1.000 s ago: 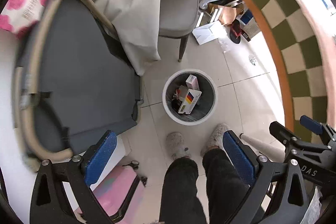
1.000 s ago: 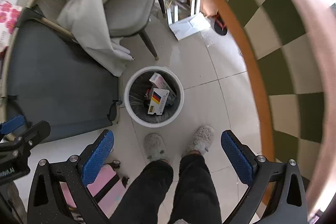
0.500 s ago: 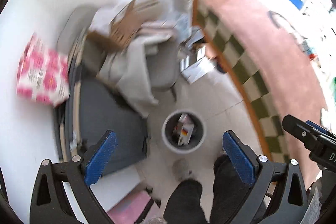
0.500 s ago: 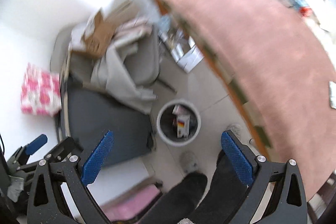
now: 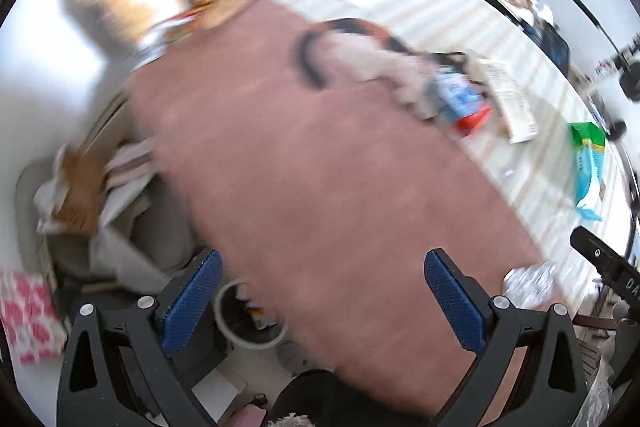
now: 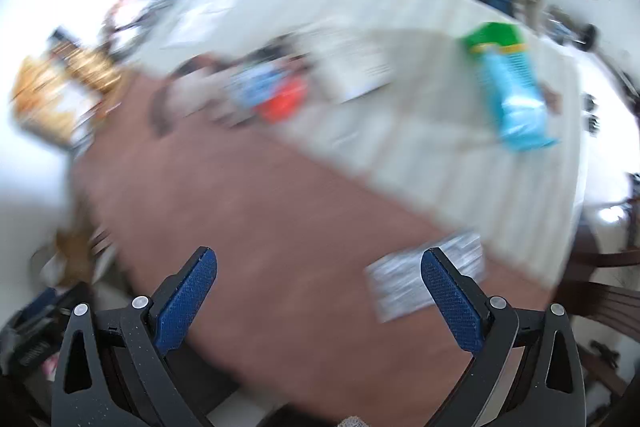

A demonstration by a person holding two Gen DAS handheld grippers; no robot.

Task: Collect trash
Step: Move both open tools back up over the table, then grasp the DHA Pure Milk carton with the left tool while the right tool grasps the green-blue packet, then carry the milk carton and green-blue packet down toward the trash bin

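Both cameras have swung up from the bin [image 5: 250, 323] to the table [image 5: 320, 167]; I hold the left gripper [image 5: 322, 301] and right gripper [image 6: 320, 299] spread wide, empty. Between pickups, I judge: next I reach for the silvery wrapper [image 6: 404, 287] near the table's edge.

The left gripper [image 5: 322, 301] hangs wide apart and empty over a blurred brown table [image 5: 320, 167]. Below its edge sits a white bin [image 5: 244, 337], partly hidden. On the table's pale far side lie a red-and-blue packet [image 5: 464, 103], a white box [image 5: 510, 99] and a green-and-blue packet [image 5: 588, 163].
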